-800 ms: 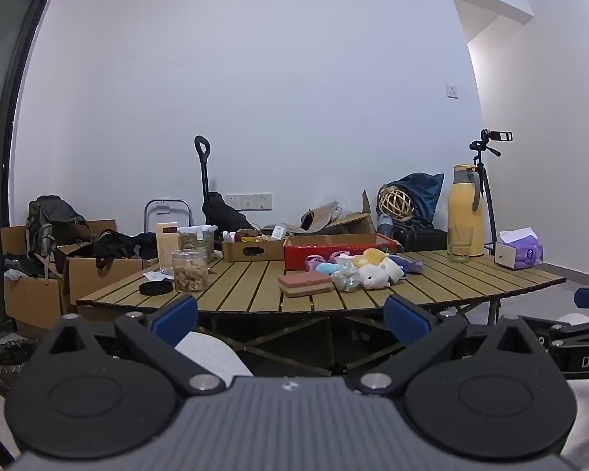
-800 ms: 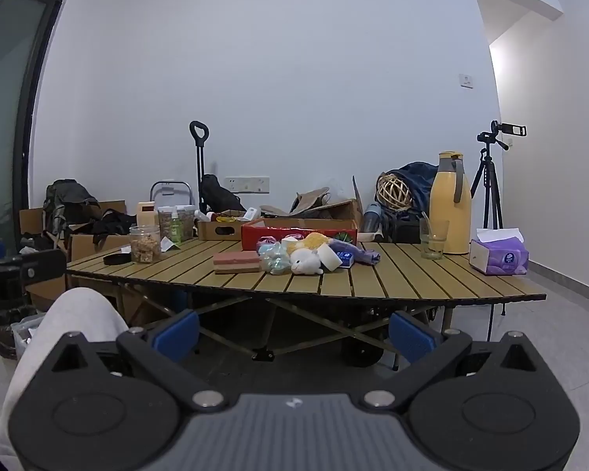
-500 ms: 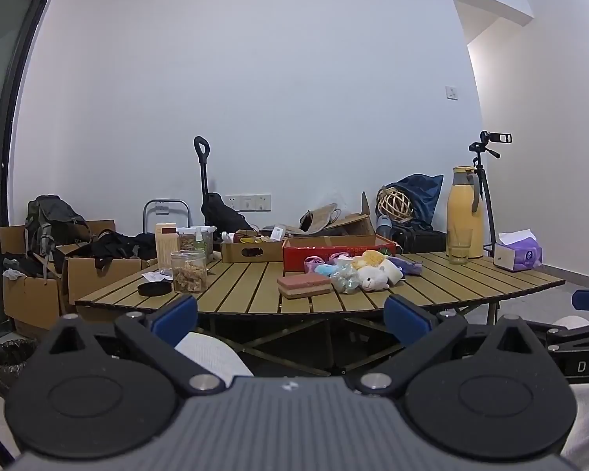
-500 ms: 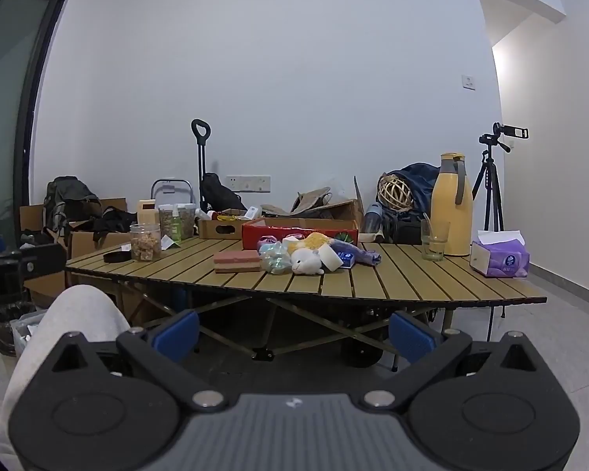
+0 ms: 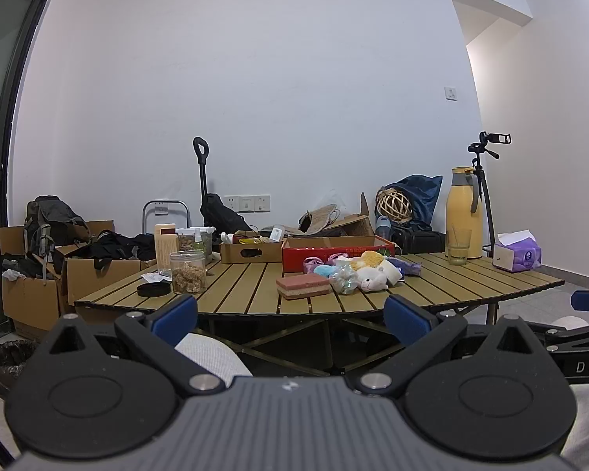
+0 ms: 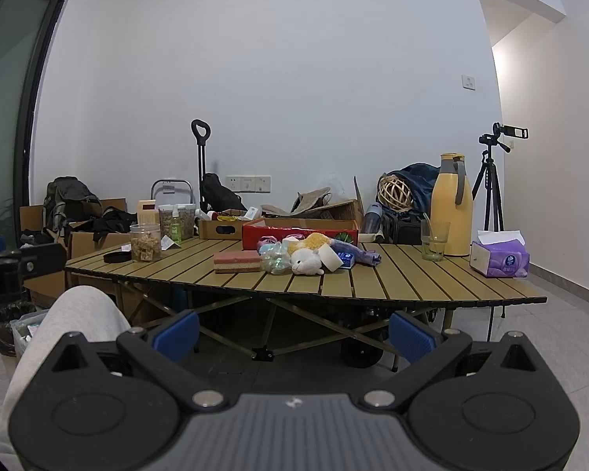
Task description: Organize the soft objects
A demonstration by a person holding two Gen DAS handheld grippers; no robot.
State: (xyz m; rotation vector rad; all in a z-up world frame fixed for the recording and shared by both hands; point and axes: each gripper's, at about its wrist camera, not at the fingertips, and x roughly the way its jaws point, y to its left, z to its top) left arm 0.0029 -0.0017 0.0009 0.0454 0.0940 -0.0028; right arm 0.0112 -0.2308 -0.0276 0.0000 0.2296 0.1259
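The left gripper (image 5: 290,320) is held about level, its blue-padded fingers (image 5: 174,320) spread wide with nothing between them. The right gripper (image 6: 294,333) tilts slightly downward, jaws equally wide and empty. A knee in light grey cloth (image 6: 78,314) shows at its left; the left gripper's side edges into view there.

The near strip of the table (image 6: 373,282) is left bare. The soft pile (image 6: 302,253) is flanked by the jar (image 6: 145,241) at left and the glass (image 6: 434,240) at right, with the red box (image 6: 255,231) close behind it.
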